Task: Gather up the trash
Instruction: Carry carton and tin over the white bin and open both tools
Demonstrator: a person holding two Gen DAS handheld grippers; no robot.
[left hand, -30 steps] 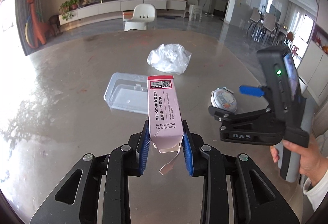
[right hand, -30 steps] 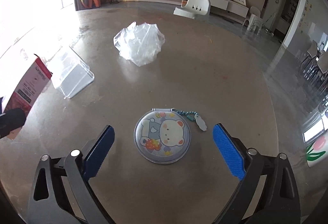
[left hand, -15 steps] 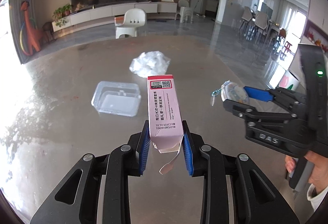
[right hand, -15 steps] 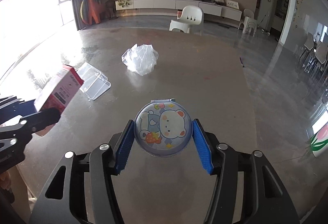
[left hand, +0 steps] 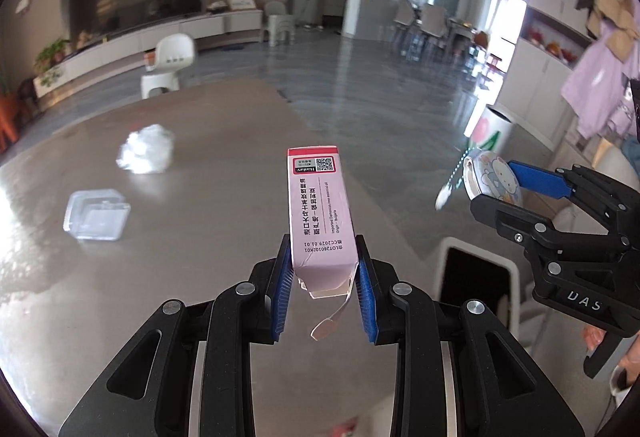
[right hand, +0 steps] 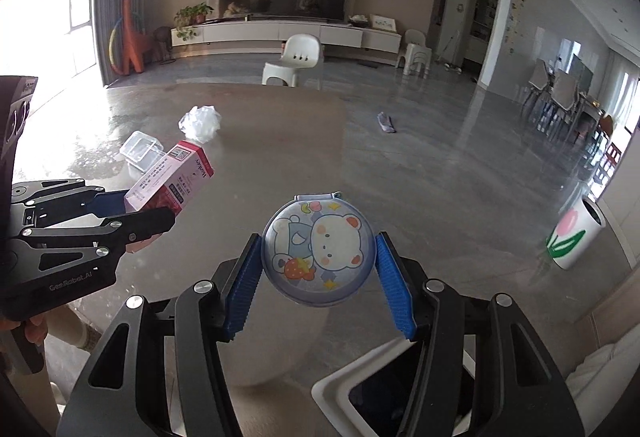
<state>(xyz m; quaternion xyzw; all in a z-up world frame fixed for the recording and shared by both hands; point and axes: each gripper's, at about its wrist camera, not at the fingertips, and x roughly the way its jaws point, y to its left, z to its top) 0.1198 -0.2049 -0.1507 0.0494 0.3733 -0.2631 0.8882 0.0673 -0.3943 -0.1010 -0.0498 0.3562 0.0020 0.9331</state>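
Note:
My left gripper is shut on a pink carton and holds it in the air over the table's right part; it also shows in the right wrist view. My right gripper is shut on a round bear-print case, held up beyond the table edge; the case also shows in the left wrist view. A white trash bin with a dark opening stands below the right gripper and shows in the left wrist view.
A crumpled plastic bag and a clear plastic box lie on the grey table. A white tulip-painted bin stands on the floor at right. A white chair is beyond the table.
Both grippers have risen and swung right with their loads. The bear case now hangs past the table edge, and the white trash bin has come into view below.

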